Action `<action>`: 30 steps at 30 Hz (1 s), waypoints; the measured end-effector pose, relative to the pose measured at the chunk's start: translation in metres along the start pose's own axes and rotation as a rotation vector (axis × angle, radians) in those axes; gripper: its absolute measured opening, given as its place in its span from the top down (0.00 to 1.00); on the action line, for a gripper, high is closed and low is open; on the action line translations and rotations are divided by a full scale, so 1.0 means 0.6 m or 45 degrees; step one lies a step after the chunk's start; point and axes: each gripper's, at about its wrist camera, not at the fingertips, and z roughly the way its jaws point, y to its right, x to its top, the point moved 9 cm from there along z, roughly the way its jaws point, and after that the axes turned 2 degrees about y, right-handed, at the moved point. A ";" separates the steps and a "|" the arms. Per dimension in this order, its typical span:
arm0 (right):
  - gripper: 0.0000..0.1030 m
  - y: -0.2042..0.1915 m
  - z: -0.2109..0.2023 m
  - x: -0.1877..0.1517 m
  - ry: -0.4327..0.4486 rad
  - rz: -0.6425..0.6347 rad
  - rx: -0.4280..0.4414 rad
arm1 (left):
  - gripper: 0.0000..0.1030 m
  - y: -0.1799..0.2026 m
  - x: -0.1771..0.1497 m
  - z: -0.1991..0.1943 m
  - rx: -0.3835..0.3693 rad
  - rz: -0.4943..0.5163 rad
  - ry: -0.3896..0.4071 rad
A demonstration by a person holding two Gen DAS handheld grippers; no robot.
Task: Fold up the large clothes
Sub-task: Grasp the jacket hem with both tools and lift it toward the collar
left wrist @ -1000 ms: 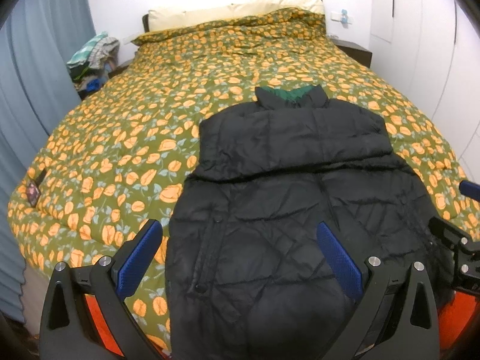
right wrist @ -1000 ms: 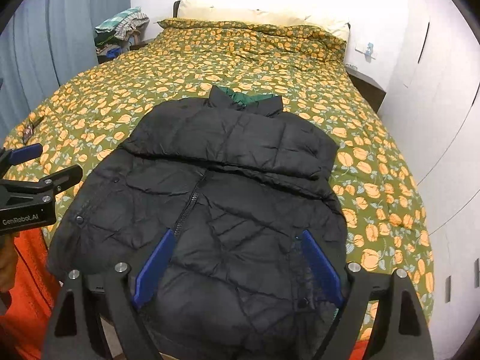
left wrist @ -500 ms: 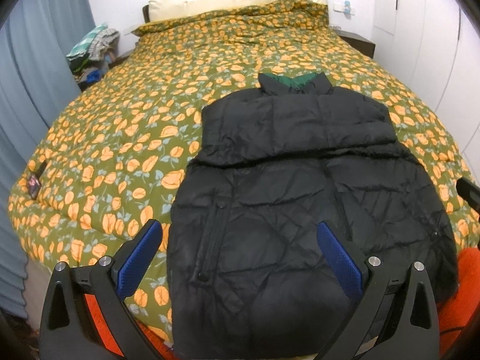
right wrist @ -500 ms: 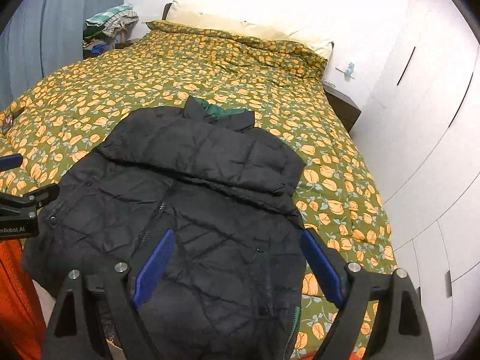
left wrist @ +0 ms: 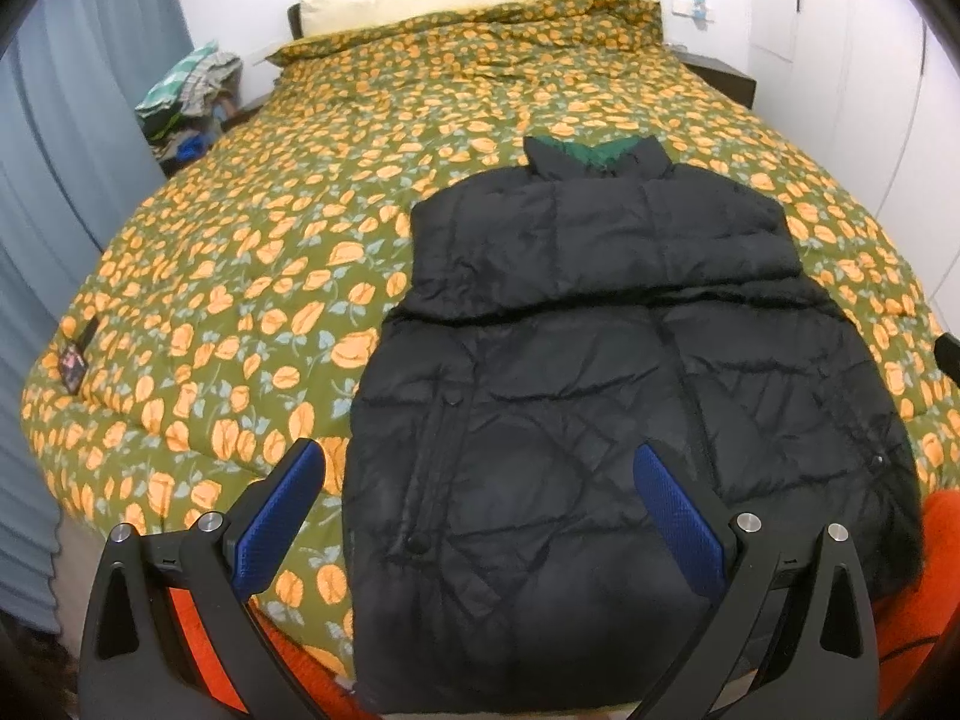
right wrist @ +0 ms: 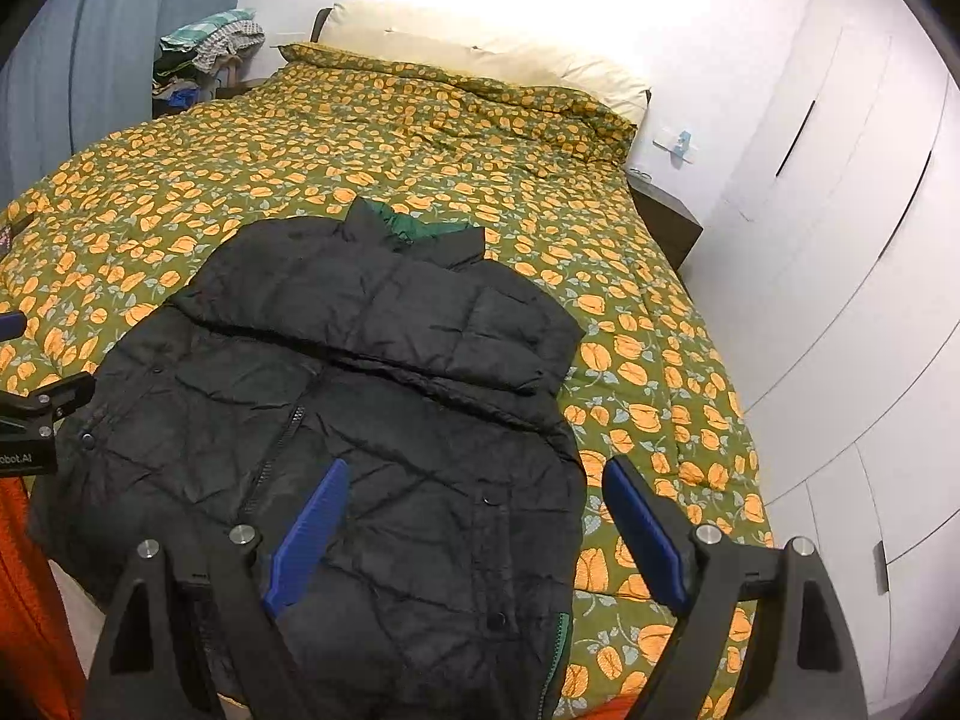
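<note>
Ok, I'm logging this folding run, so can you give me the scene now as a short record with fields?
garment: black puffer jacket, flat on bed, sleeves folded in, collar toward pillow
surface: floral duvet
left hand-held gripper: open, holding nothing
right hand-held gripper: open, over the jacket's right edge
background: clothes pile beside the bed's head

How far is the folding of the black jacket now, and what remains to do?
Done: the black puffer jacket lies flat on the floral bedspread, sleeves already folded across the chest in a band below the collar. In hand: nothing; the left gripper and right gripper both hang open above the hem, gripping no fabric. Left: probably taking the hem and folding the body up into a compact bundle.
</note>
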 end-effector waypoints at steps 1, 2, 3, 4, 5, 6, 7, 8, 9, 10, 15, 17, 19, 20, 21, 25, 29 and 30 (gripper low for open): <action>0.14 0.000 0.001 -0.001 0.000 0.001 0.002 | 0.01 -0.002 -0.004 0.004 -0.009 0.004 -0.016; 0.14 0.000 0.001 -0.001 0.001 0.003 0.007 | 0.01 -0.005 -0.009 0.009 -0.025 0.007 -0.038; 0.14 0.001 0.003 -0.003 -0.001 0.010 0.032 | 0.01 -0.014 -0.018 0.017 -0.062 -0.002 -0.079; 0.14 0.004 0.006 -0.006 -0.009 0.021 0.060 | 0.01 -0.024 -0.025 0.023 -0.095 -0.023 -0.109; 0.15 0.013 0.011 -0.015 -0.031 0.053 0.108 | 0.01 -0.042 -0.036 0.032 -0.142 -0.063 -0.152; 0.15 0.028 0.018 -0.027 -0.061 0.096 0.150 | 0.01 -0.063 -0.051 0.044 -0.197 -0.111 -0.207; 0.15 0.040 0.024 -0.038 -0.084 0.127 0.169 | 0.01 -0.078 -0.063 0.054 -0.237 -0.151 -0.254; 0.15 0.062 0.032 -0.056 -0.118 0.170 0.184 | 0.01 -0.098 -0.082 0.069 -0.283 -0.206 -0.321; 0.14 0.085 0.041 -0.077 -0.156 0.206 0.186 | 0.01 -0.118 -0.101 0.083 -0.318 -0.267 -0.381; 0.14 0.103 0.052 -0.099 -0.196 0.232 0.182 | 0.01 -0.129 -0.113 0.092 -0.335 -0.304 -0.415; 0.14 0.158 0.106 -0.243 -0.502 0.424 0.267 | 0.01 -0.135 -0.189 0.144 -0.439 -0.370 -0.588; 0.14 0.154 0.123 -0.295 -0.603 0.510 0.349 | 0.01 -0.118 -0.213 0.164 -0.458 -0.363 -0.640; 0.14 0.151 0.134 -0.333 -0.667 0.565 0.391 | 0.01 -0.103 -0.234 0.180 -0.445 -0.336 -0.686; 0.14 0.145 0.138 -0.345 -0.683 0.580 0.424 | 0.01 -0.094 -0.241 0.184 -0.449 -0.323 -0.695; 0.14 0.137 0.142 -0.354 -0.689 0.600 0.463 | 0.01 -0.085 -0.246 0.184 -0.462 -0.313 -0.697; 0.14 0.106 0.161 -0.367 -0.712 0.605 0.563 | 0.03 -0.065 -0.259 0.172 -0.506 -0.290 -0.710; 0.29 0.076 0.159 -0.359 -0.748 0.528 0.631 | 0.43 -0.071 -0.276 0.160 -0.466 -0.285 -0.744; 0.59 0.068 0.154 -0.350 -0.734 0.527 0.682 | 0.51 -0.074 -0.276 0.155 -0.484 -0.303 -0.754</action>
